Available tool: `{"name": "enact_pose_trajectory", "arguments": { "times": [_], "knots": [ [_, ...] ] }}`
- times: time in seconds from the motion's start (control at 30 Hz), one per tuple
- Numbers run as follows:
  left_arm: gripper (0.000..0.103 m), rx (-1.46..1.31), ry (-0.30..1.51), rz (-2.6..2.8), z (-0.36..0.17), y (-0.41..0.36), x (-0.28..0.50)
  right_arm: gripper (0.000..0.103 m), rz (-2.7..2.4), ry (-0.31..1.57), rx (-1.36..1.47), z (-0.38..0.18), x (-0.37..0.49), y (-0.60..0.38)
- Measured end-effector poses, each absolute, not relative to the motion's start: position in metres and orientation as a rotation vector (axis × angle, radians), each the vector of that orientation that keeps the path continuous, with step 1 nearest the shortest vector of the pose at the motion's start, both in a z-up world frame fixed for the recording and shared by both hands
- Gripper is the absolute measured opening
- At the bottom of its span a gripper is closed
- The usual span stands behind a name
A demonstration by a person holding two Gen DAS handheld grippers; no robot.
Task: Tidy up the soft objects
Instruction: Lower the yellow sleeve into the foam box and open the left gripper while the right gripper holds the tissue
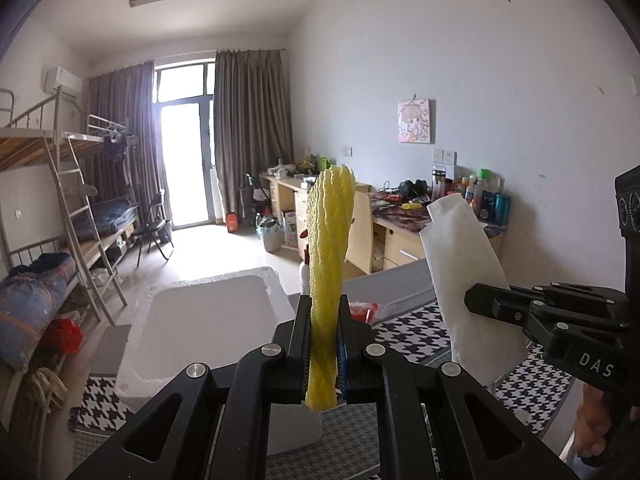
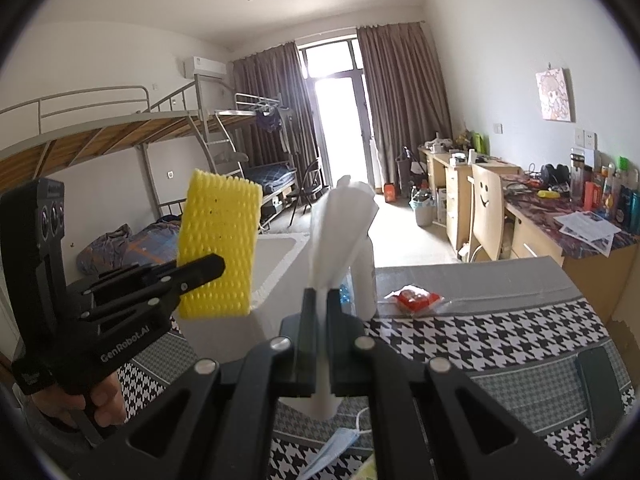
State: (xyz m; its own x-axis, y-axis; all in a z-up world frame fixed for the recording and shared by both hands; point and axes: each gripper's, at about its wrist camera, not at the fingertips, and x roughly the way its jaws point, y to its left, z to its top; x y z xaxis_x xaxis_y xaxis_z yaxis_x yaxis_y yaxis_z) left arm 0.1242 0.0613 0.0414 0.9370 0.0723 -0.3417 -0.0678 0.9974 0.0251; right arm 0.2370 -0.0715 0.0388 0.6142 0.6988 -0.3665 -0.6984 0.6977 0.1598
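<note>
Standing tall in the tightly pinching left gripper (image 1: 325, 354), the yellow sponge (image 1: 330, 264) hangs just over the white foam box (image 1: 208, 320), closer to it than the folded white cloth (image 2: 340, 240) squeezed by the right gripper (image 2: 321, 344).

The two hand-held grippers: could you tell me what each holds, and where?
Left hand-held gripper clamps the yellow sponge near its lower end; right hand-held gripper clamps the folded white sheet near its lower end.

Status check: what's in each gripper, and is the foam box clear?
Left gripper shut on yellow sponge. Right gripper shut on white foam sheet. Both held above table. Foam box open, nothing seen blocking it.
</note>
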Motion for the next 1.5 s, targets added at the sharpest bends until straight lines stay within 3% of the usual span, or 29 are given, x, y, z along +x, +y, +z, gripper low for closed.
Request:
{"name": "enact_pose_trajectory", "arguments": {
  "times": [1.5],
  "knots": [
    [0.011,-0.032,0.351,0.260,0.053,0.108,0.143,0.006,0.966,0.441,-0.076,0.063,0.262,0.007]
  ]
}}
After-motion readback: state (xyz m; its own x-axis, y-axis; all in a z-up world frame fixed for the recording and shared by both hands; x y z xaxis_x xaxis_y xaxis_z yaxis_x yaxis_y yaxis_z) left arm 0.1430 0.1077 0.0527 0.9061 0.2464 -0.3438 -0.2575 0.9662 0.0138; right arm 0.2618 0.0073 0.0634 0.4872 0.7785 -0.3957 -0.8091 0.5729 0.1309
